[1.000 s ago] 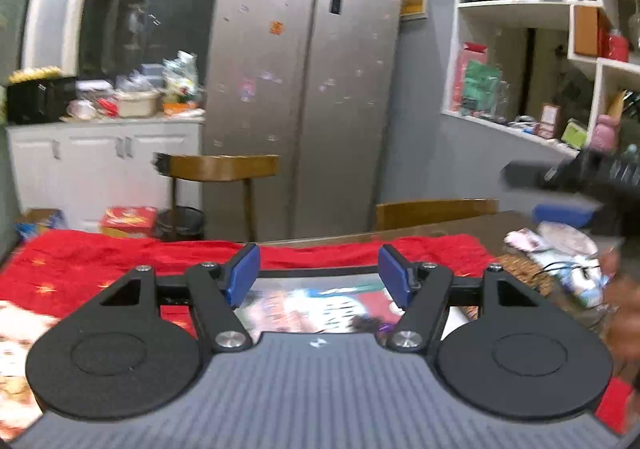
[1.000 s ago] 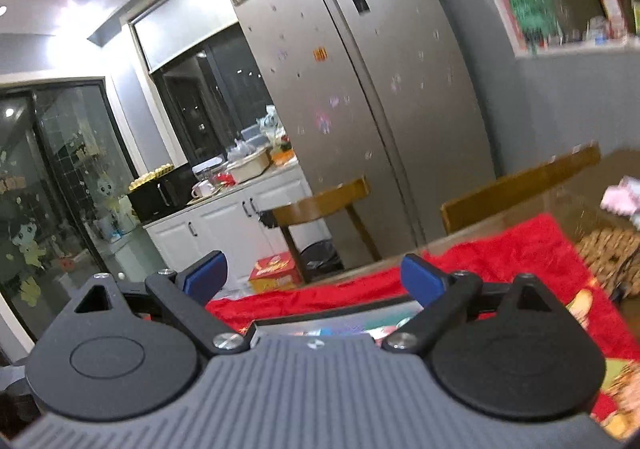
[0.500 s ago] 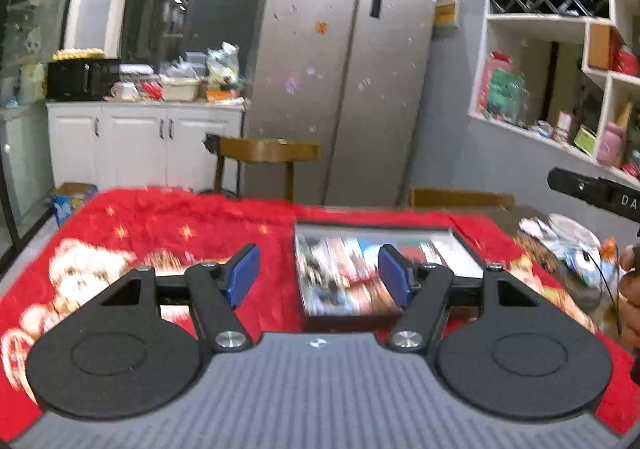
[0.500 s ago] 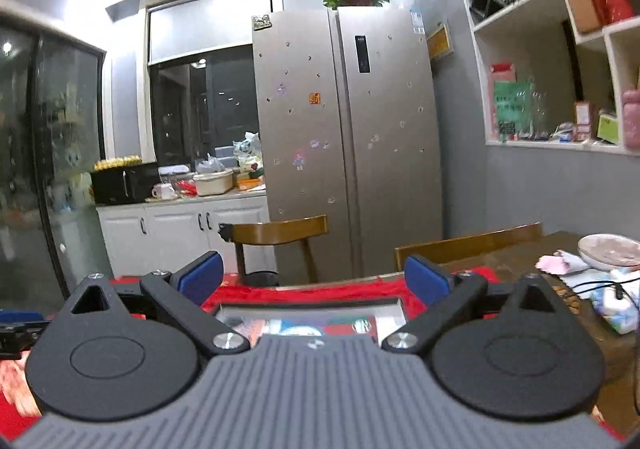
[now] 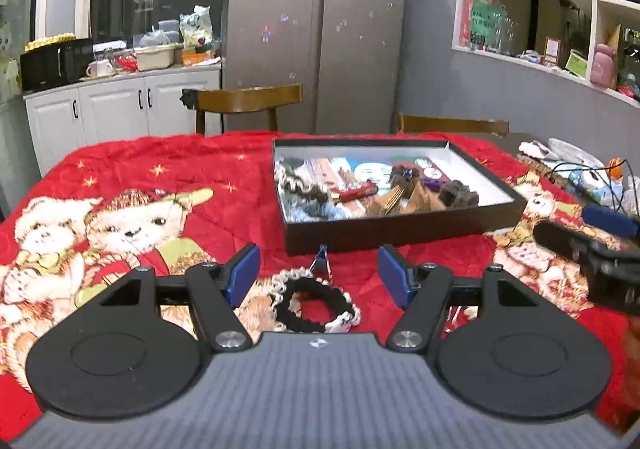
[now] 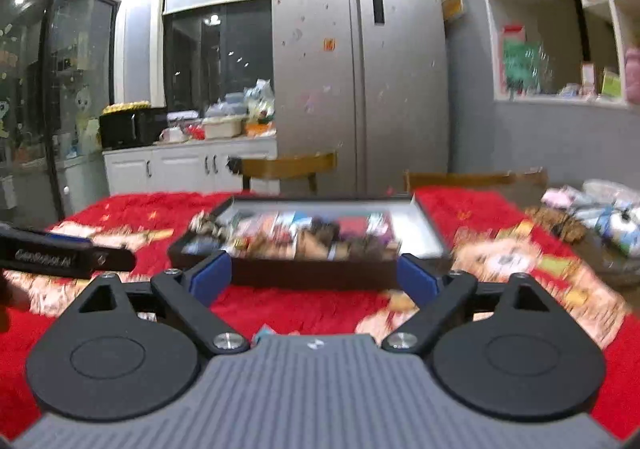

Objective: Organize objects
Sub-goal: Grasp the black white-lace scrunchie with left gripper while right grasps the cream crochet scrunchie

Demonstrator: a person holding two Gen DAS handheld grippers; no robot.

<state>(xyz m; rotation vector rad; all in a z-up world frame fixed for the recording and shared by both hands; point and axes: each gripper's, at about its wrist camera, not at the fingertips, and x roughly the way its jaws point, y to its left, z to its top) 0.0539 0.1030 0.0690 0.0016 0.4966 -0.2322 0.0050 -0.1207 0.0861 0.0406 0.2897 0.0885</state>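
Approach is the step in hand: left gripper (image 5: pixel 318 275), fingers wide and empty, hovers over the black lace-edged scrunchie (image 5: pixel 316 304) on the red bear-print tabletop (image 5: pixel 168 177); the next move calls for descending and pinching it (shallow black box (image 5: pixel 400 227) just beyond). Right gripper (image 6: pixel 314 277), empty, is closing.

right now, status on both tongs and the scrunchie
Left tongs open, empty. Right tongs empty, jaws closing. Black scrunchie lies on red blanket, short of black tray. Small blue clip beside it.

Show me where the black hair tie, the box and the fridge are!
hair tie (image 5: pixel 316 305), left wrist view, on its black ring.
box (image 5: pixel 400 231), left wrist view, on its dark front wall.
fridge (image 5: pixel 316 29), left wrist view, on its door.
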